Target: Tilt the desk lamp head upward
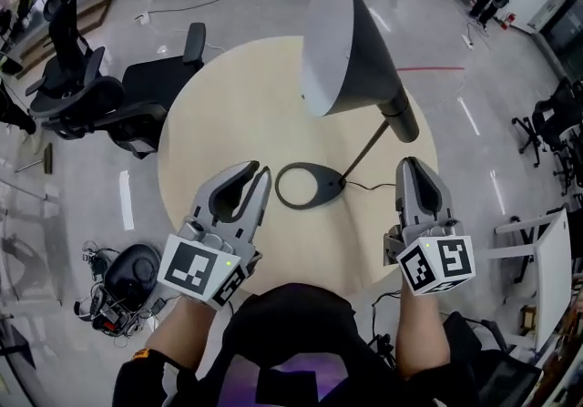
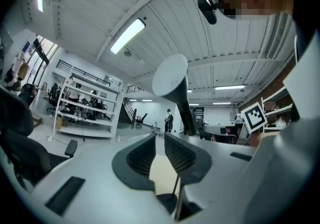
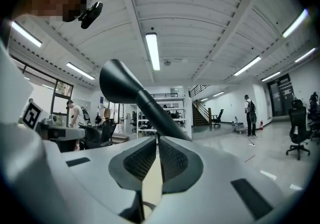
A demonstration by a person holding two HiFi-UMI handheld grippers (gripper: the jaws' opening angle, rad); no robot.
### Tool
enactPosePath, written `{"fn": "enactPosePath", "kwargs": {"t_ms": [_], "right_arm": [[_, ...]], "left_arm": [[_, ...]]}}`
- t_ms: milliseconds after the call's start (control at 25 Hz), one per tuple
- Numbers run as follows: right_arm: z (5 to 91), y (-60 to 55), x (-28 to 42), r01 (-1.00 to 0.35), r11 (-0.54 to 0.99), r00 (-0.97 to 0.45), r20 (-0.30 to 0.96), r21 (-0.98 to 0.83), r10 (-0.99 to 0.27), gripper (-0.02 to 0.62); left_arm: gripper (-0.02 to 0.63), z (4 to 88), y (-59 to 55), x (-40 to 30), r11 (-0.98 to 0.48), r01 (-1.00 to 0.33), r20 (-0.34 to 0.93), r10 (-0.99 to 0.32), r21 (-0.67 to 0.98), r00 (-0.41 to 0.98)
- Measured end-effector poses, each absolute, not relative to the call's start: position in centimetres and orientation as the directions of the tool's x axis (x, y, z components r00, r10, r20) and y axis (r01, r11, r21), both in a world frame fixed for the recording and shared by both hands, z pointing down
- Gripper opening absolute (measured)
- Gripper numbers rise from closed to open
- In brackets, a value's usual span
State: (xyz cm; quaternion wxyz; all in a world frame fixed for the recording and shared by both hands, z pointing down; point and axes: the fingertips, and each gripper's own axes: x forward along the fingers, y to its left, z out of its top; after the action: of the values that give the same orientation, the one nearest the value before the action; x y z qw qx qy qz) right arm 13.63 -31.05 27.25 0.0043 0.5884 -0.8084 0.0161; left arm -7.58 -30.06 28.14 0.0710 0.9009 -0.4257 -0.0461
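Left gripper closest in: fingers a narrow gap apart, nothing held, bare counter visible through the gap. Right gripper: fingers closed tip to tip, empty. Neither touches the lamp. Desk lamp head is ahead of and above both, nearer the right fingers, with its neck just beyond their tips. Lamp base lies on the counter between the two sets of fingers. Marker cubes show black-and-white square patterns.

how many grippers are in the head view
2: left gripper left of the lamp base, right gripper right of it. None looks hidden.
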Motion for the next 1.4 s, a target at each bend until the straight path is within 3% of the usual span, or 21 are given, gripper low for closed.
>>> {"fn": "enactPosePath", "kwargs": {"t_ms": [160,320,560,920,1160,1400], "right_arm": [[31.7,-29.2,12.1,-0.971,0.236,-0.239,0.135,-0.035,-0.962,0.016],[35.8,-27.2,10.9,-0.981,0.19,-0.196,0.229,-0.049,-0.953,0.015],[39.4,-24.5,9.6,-0.985,0.162,-0.173,0.305,-0.064,-0.936,0.015],[40.5,-20.7,11.5,-0.984,0.161,-0.176,0.307,-0.073,-0.935,0.015],[40.8,-14.7,15.1,-0.979,0.187,-0.201,0.29,-0.077,-0.936,0.015],[41.3,-7.5,21.3,-0.967,0.241,-0.255,0.26,-0.087,-0.931,0.015]], "left_arm": [[0.101,34.0,-28.5,-7.4,-0.632,-0.756,0.076,-0.757,0.172,0.65],[0.048,38.2,-27.2,-7.5,-0.64,-0.748,0.137,-0.737,0.178,0.662],[0.047,39.8,-25.8,-7.2,-0.658,-0.737,0.13,-0.726,0.154,0.675],[0.046,38.6,-22.4,-4.0,-0.666,-0.736,0.124,-0.726,0.119,0.677],[0.046,37.9,-16.7,1.9,-0.667,-0.739,0.132,-0.727,0.095,0.674],[0.046,38.4,-8.6,8.6,-0.615,-0.787,0.221,-0.761,0.056,0.61]]}}
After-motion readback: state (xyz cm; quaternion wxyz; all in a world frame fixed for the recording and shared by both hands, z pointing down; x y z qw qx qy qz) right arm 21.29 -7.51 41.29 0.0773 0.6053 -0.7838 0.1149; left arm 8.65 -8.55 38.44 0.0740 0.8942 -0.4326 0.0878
